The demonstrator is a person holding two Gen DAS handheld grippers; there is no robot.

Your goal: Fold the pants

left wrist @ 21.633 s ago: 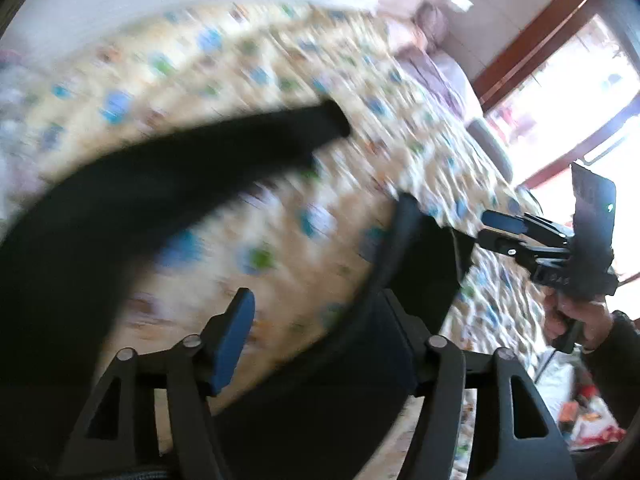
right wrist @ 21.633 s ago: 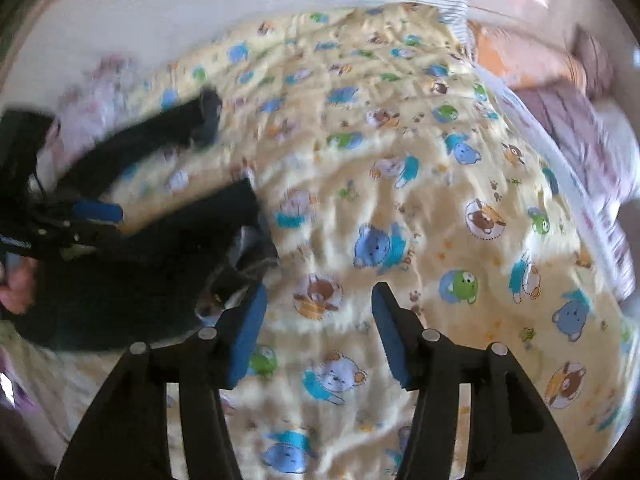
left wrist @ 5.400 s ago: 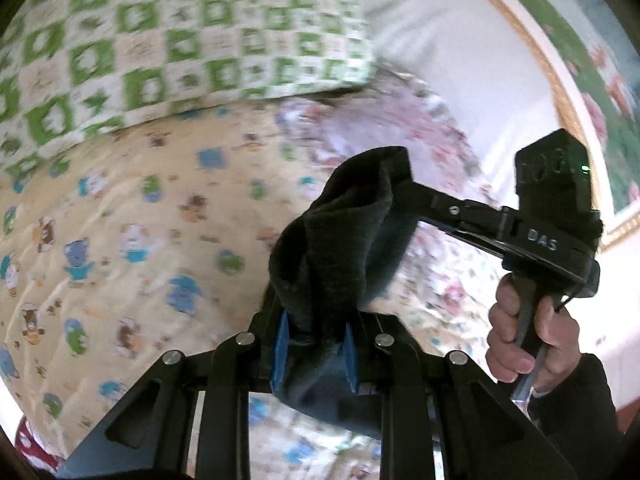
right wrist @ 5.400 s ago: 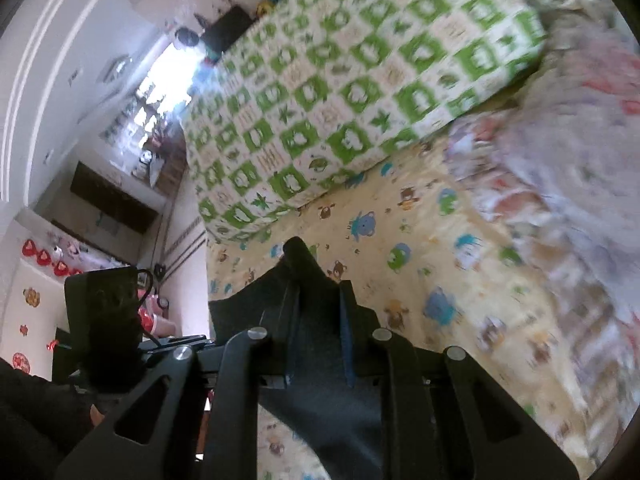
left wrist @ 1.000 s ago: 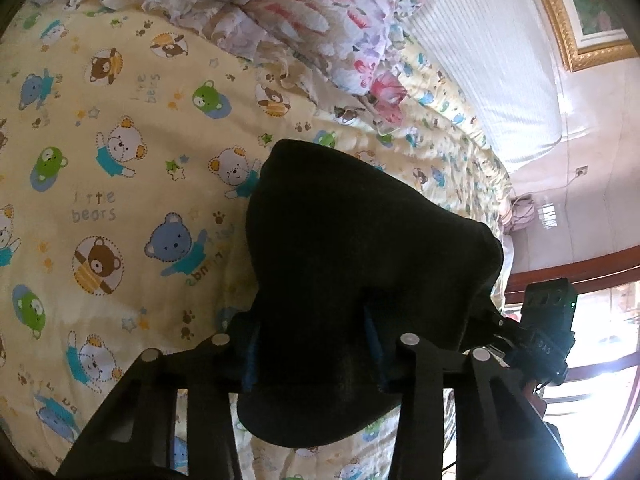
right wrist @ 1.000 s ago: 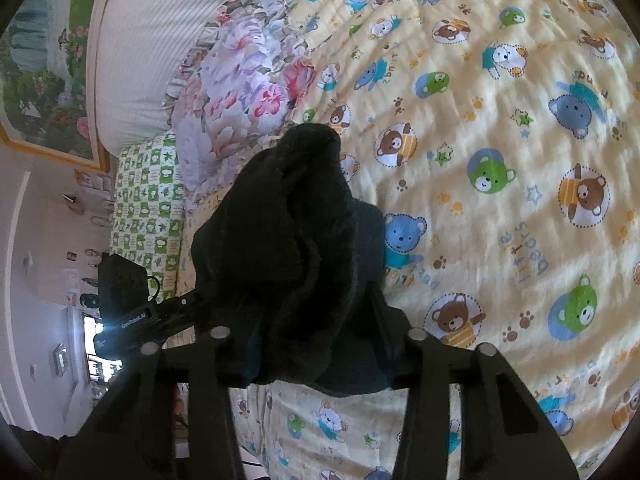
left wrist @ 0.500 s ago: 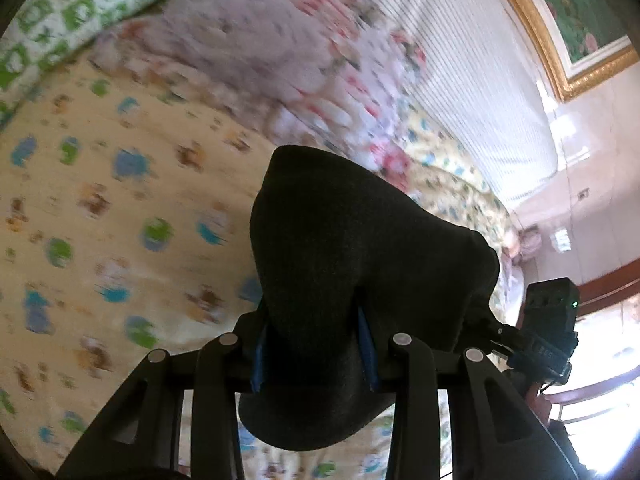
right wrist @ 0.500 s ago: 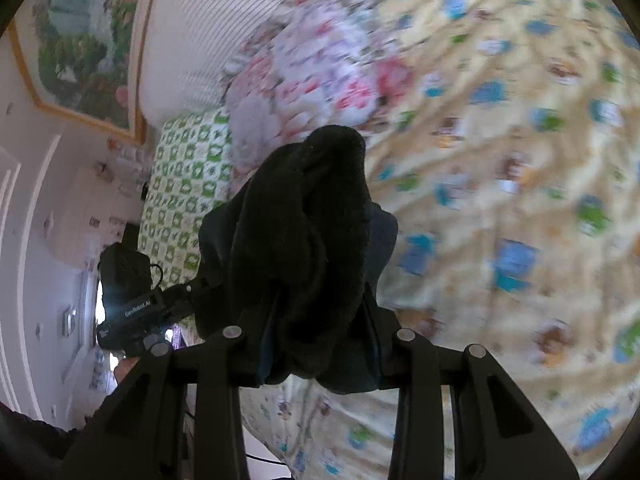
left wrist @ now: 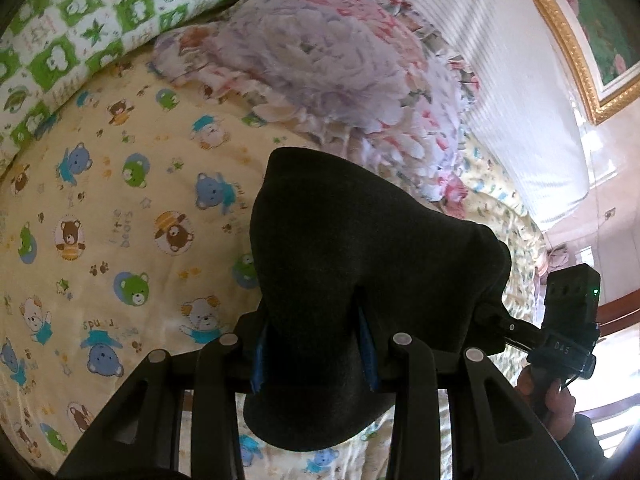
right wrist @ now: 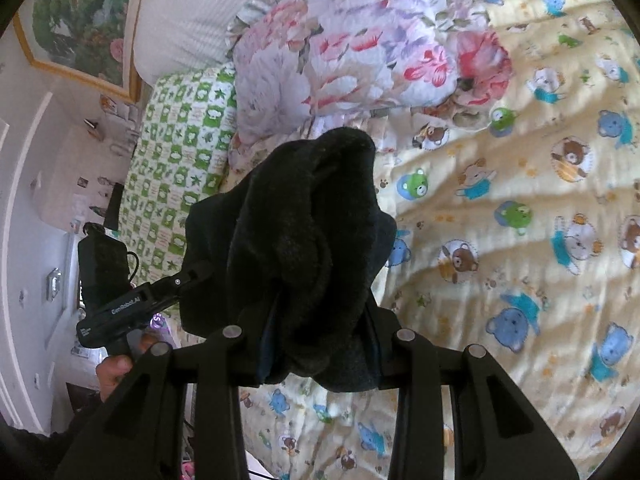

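Observation:
The black pants (left wrist: 360, 272) are bunched into a thick bundle and held in the air above the bed by both grippers. My left gripper (left wrist: 314, 350) is shut on one end of the bundle, and the cloth hides most of its blue pads. My right gripper (right wrist: 320, 344) is shut on the other end of the pants (right wrist: 304, 220). The right gripper also shows in the left wrist view (left wrist: 490, 314) at the right side of the cloth. The left gripper also shows in the right wrist view (right wrist: 198, 270) at the left side.
A yellow bear-print quilt (left wrist: 100, 220) covers the bed below. A floral pillow (left wrist: 332, 64) and a green checked pillow (left wrist: 80, 20) lie at the head of the bed, under a white striped headboard (left wrist: 520, 92). The bed edge and floor clutter (right wrist: 192, 468) lie bottom left in the right wrist view.
Both grippers have swung with the bundle toward the head of the bed over the last second. The pillows now fill more of both views. The grip on the pants is unchanged.

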